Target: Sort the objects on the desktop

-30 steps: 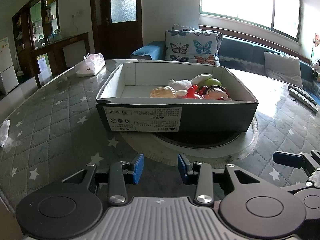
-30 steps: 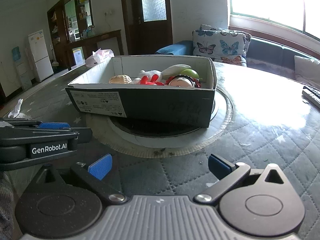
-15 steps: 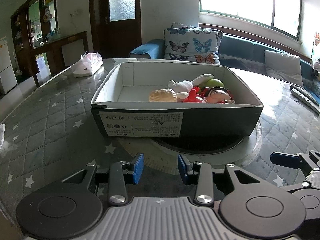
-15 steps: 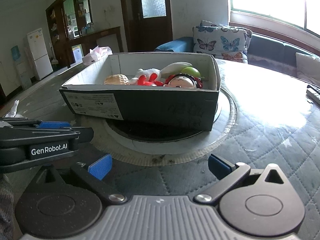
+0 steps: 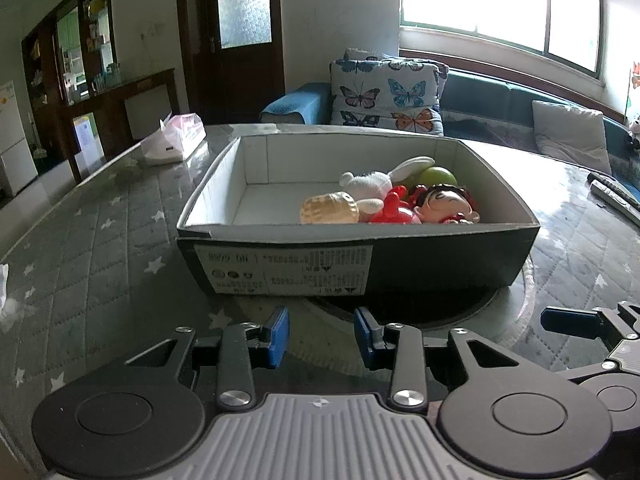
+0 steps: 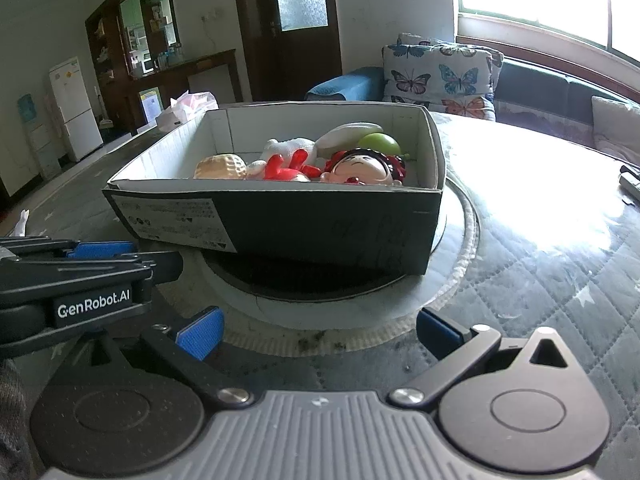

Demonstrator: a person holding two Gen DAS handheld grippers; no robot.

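My left hand-held gripper (image 5: 321, 334) hangs low over the tabletop (image 5: 100, 248) with a small gap between its pads and nothing in it. The box (image 5: 448, 260) sits just ahead, toys (image 5: 444, 204) bunched at its right end. My right hand-held gripper (image 6: 318, 330) gapes wide, holding nothing. I can't tell if sorting is starting or done. The box wall hides the toys' bottoms.

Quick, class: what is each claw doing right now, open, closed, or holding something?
Left claw: partly open, holding nothing, short of the box.
Right claw: wide open, holding nothing.
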